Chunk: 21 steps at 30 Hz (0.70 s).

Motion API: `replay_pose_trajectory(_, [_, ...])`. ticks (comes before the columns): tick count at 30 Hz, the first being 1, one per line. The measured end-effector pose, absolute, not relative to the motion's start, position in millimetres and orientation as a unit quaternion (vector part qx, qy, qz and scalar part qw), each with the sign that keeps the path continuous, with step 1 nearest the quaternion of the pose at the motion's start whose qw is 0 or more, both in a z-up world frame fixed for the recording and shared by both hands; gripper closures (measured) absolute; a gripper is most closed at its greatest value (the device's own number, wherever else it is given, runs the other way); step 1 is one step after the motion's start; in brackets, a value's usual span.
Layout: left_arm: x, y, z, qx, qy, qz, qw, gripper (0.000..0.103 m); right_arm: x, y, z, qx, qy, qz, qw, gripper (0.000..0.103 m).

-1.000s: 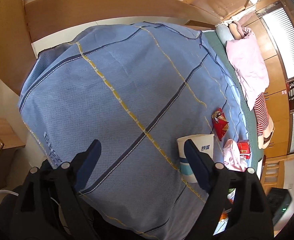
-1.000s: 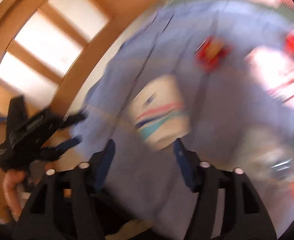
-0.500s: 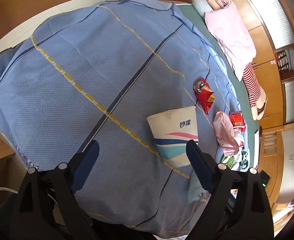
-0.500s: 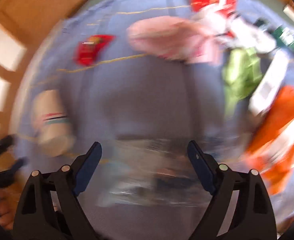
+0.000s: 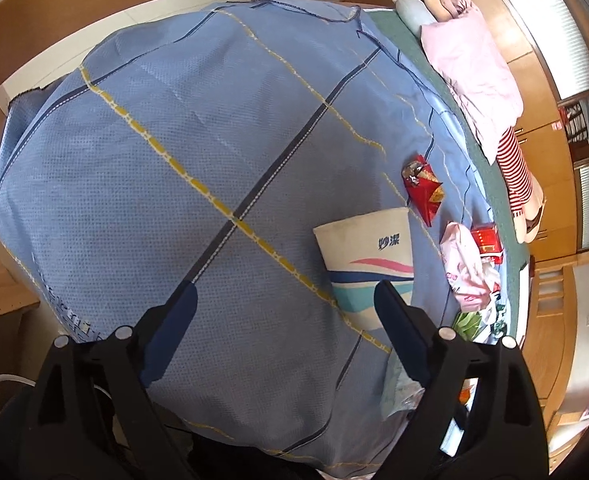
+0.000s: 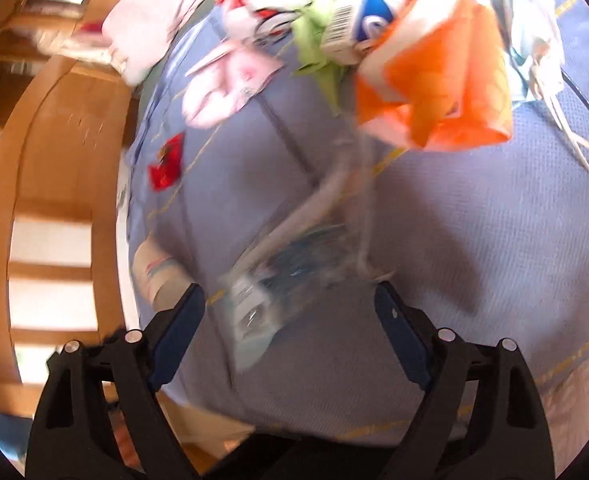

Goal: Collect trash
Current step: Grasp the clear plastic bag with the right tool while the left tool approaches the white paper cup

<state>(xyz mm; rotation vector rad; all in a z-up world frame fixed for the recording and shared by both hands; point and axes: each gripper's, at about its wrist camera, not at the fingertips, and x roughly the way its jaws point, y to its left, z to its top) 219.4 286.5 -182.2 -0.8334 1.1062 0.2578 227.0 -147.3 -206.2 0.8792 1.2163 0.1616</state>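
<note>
Trash lies scattered on the bed's blue sheet (image 5: 182,152). The right tool (image 6: 290,316), spread wide and empty, hovers over a clear plastic wrapper (image 6: 290,276), apparently the approach step; next it should descend and close on it. The left tool (image 5: 286,316), also wide and empty, waits near the paper cup (image 5: 368,268).

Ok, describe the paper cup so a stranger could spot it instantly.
Start at the blue checked bedspread covering the bed. Near its right side, just left of a line of crumpled wrappers, stands a paper cup. It is the only upright item, cream-coloured with pink, navy and teal waves; the red wrapper beyond it lies flat.
</note>
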Motion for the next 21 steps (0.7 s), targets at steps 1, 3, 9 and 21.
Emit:
replay_pose_trajectory(1, [219,287,-183,-0.382,0.509,0.121,0.762,0.013,230,-149,-205,0.396,0.547,0.069,0.735,0.049])
replay_pose_trajectory(3, [218,290,-184,-0.385,0.509,0.128,0.759,0.013,237,-142,-199,0.376,0.538,0.07,0.751,0.071])
replay_pose_trajectory(9, [217,292,-184,-0.387,0.507,0.13,0.759,0.013,267,-115,-172,0.313,0.504,0.088,0.8,0.084])
replay_pose_trajectory(21, [216,294,-185,-0.388,0.508,0.131,0.758,0.012,318,-62,-158,0.28,0.479,0.121,0.823,0.04])
